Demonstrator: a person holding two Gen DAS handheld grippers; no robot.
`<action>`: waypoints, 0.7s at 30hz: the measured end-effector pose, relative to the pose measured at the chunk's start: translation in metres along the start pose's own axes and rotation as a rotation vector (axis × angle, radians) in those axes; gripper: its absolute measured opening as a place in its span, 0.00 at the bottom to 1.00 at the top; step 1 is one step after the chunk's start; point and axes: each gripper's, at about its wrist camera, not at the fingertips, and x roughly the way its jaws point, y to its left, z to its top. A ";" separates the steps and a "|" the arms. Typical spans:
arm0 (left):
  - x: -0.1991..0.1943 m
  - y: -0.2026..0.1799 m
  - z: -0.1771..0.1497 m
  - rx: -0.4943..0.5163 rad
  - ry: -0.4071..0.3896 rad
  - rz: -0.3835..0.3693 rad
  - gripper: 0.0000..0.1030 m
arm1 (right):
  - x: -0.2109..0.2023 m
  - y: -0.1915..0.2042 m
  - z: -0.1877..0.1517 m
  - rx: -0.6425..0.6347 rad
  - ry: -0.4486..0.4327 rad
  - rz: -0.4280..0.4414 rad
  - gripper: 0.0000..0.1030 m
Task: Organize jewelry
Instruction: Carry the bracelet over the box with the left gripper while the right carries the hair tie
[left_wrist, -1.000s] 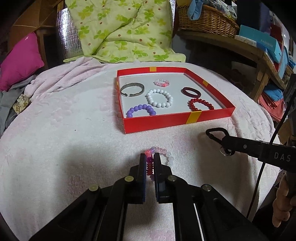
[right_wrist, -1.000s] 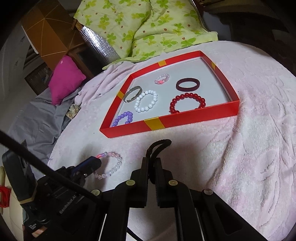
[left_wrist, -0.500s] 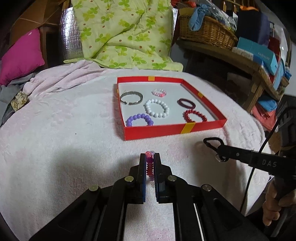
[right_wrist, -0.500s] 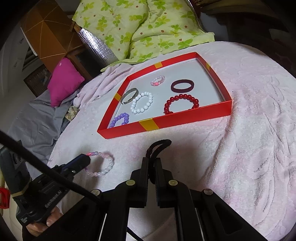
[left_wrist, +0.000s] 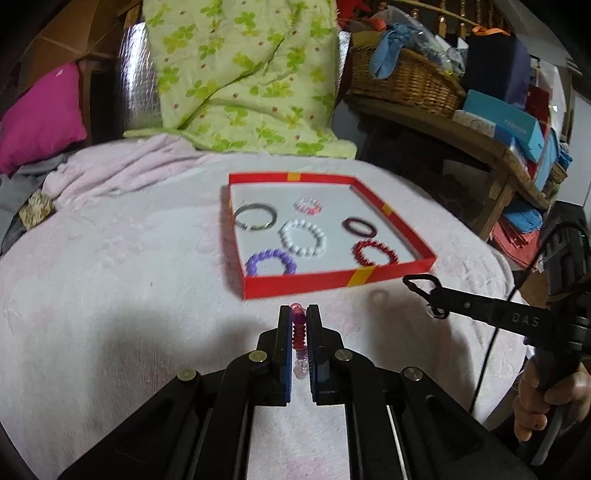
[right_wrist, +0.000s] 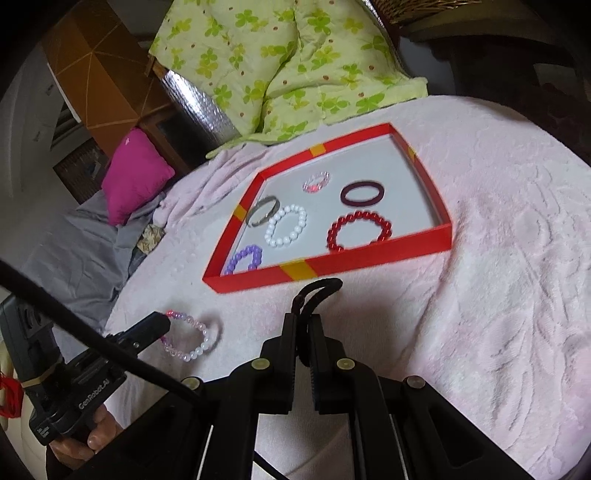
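Pink blanket (left_wrist: 110, 295); both tools nearer red tray (left_wrist: 332, 282) than before, L tool (left_wrist: 299, 317) clamped on pink-white bracelet (right_wrist: 192, 341), R tool (right_wrist: 303, 325) on black loop (right_wrist: 317, 291).

I see both fisheye views lit softly and evenly from overhead, dim toward the dark vignetted corners, with straight lines such as the red tray (left_wrist: 334, 282) rim bowing outward near the edges. Broad, soft shadows of the rigs fall on the pink blanket (left_wrist: 110, 295) just beside my left tongs (left_wrist: 299, 317), and no harsh glare shows. Slight motion blur smears the tray and the bracelets inside it, and the near bodies of the tongs look soft.
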 end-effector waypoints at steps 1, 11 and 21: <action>-0.002 -0.001 0.002 0.004 -0.008 -0.005 0.07 | -0.002 -0.001 0.002 0.002 -0.008 0.001 0.07; 0.004 -0.027 0.054 0.088 -0.047 -0.004 0.07 | -0.009 -0.004 0.043 -0.013 -0.087 -0.025 0.07; 0.052 -0.042 0.081 0.051 -0.047 -0.059 0.07 | 0.015 -0.020 0.103 -0.011 -0.143 -0.047 0.07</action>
